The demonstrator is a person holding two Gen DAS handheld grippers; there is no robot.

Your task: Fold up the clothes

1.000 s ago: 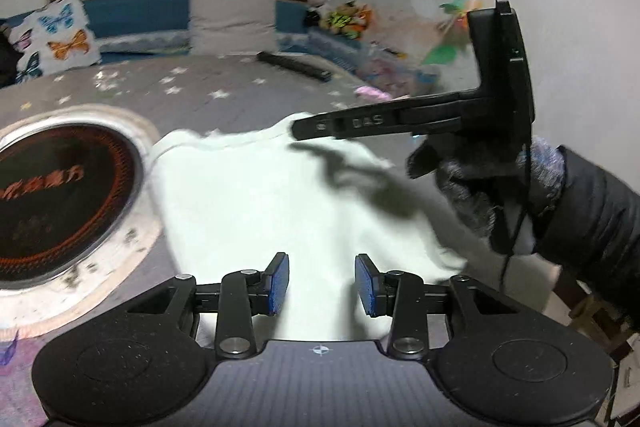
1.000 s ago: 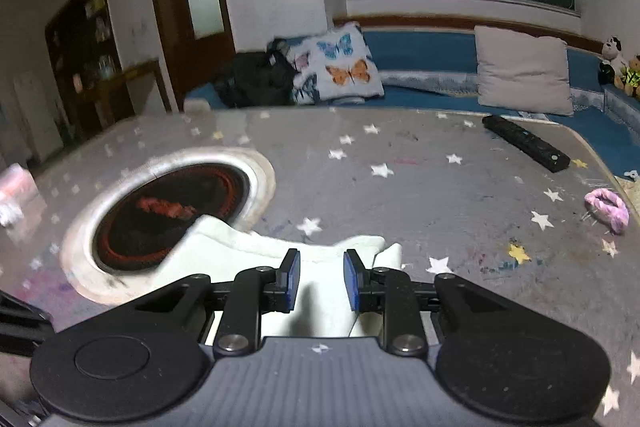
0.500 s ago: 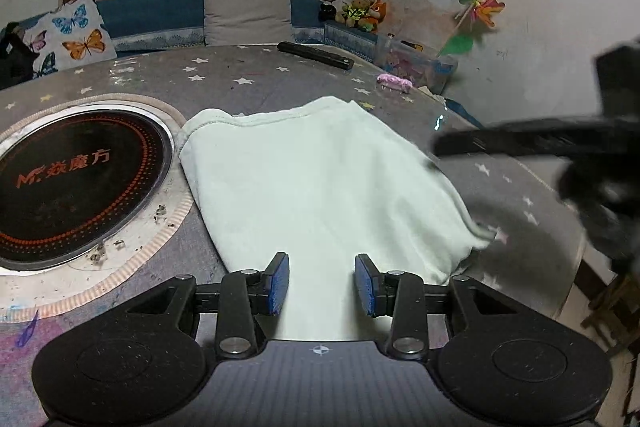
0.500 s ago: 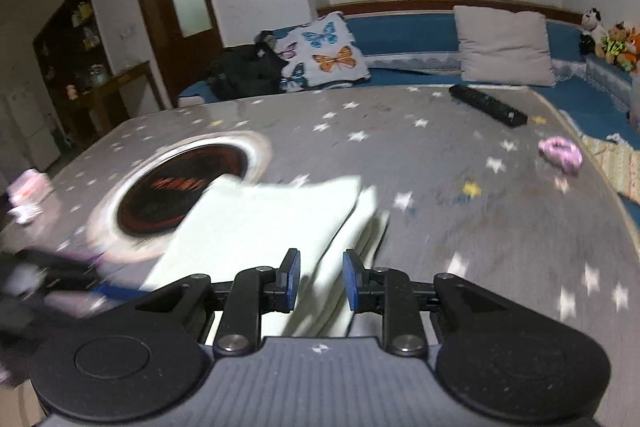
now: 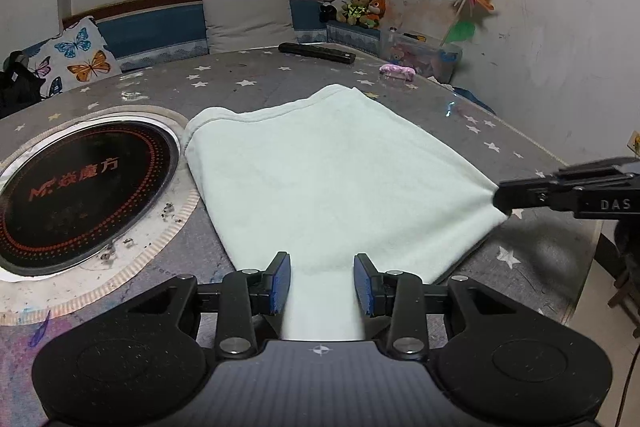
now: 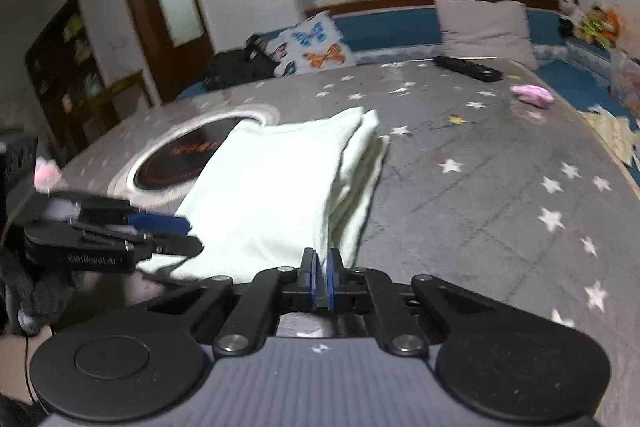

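Star-patterned grey surface with an inset round cooktop, backed by a cushioned bench and a dark window. Pale green folded cloth lay flat on the surface, just right of the cooktop, its near edge toward the camera. Left gripper stood with its blue-padded fingers spread apart; the near edge of the cloth lay between them, ungrasped. Right gripper had its fingers clenched on the cloth's near right corner, the same pinch appearing at the right of the left wrist view. Stacked layers showed along the cloth's right edge. Likely hazard: with only one corner pinched, a lift would drag the cloth askew and fan the layers; the left fingers might also catch only the top layer. A remote control and a pink object lay well beyond.
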